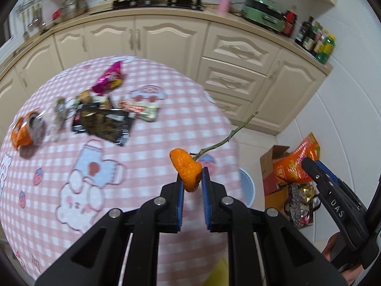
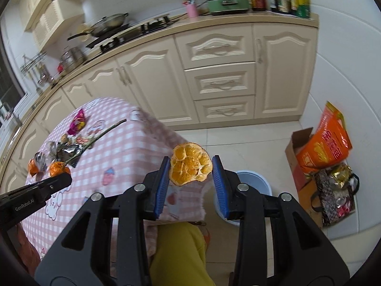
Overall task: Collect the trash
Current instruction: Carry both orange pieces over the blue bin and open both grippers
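Observation:
My left gripper (image 1: pixel 191 180) is shut on an orange peel (image 1: pixel 187 169) with a long green stem (image 1: pixel 226 137), held above the right edge of the pink checked table (image 1: pixel 142 157). It also shows in the right wrist view (image 2: pixel 58 168). My right gripper (image 2: pixel 191 169) is shut on a dried half orange (image 2: pixel 190 164), held past the table's corner above the floor, near a light blue bin (image 2: pixel 252 181). Several wrappers lie on the table: a black one (image 1: pixel 104 124), a magenta one (image 1: pixel 109 77), an orange one (image 1: pixel 25 128).
The blue bin (image 1: pixel 247 188) stands on the floor right of the table. A cardboard box (image 2: pixel 302 166) with an orange bag (image 2: pixel 326 147) and a patterned bag (image 2: pixel 335 195) stand at the wall. Cream kitchen cabinets (image 2: pixel 214 78) run behind.

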